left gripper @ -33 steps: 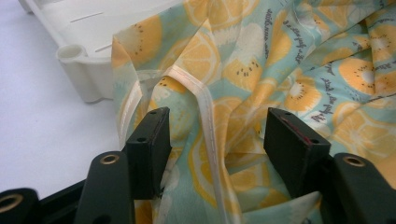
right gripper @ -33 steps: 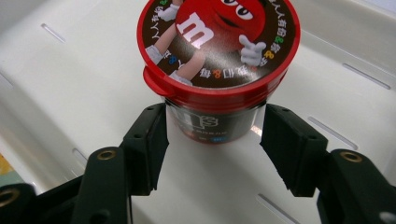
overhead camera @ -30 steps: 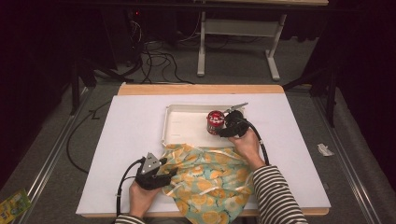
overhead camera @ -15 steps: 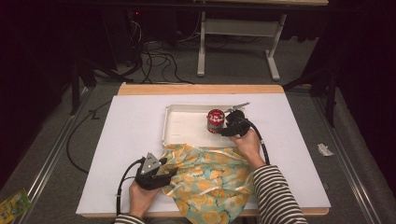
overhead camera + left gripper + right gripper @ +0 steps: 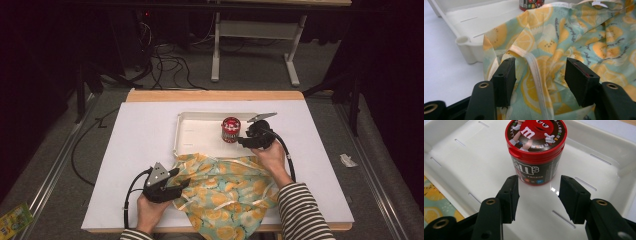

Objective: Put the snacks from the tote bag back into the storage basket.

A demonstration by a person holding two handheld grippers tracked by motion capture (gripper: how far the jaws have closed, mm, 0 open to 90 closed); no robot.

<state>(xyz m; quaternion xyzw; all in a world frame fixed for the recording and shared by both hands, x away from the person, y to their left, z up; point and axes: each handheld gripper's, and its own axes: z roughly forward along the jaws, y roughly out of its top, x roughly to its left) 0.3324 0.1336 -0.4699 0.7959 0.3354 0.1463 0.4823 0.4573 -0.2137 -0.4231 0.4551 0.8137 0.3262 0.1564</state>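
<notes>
A red-lidded candy tub (image 5: 230,129) (image 5: 535,150) stands upright in a white tray (image 5: 195,135) (image 5: 461,165). My right gripper (image 5: 241,140) (image 5: 539,195) points at the tub from the right. Its jaws have just been closing, still stand open, and the tub sits just beyond their tips, not between them. A cloth with a lemon print (image 5: 225,190) (image 5: 554,42) lies crumpled at the table's front, with one corner over the tray's edge. My left gripper (image 5: 180,182) (image 5: 540,75) is open at the cloth's left side, a pale hem running between its jaws without being pinched.
The tray's rounded corner (image 5: 465,42) sits left of the cloth. White table surface (image 5: 135,150) stretches left of the tray. Cables (image 5: 170,65) and a desk frame (image 5: 255,35) lie on the floor beyond the table.
</notes>
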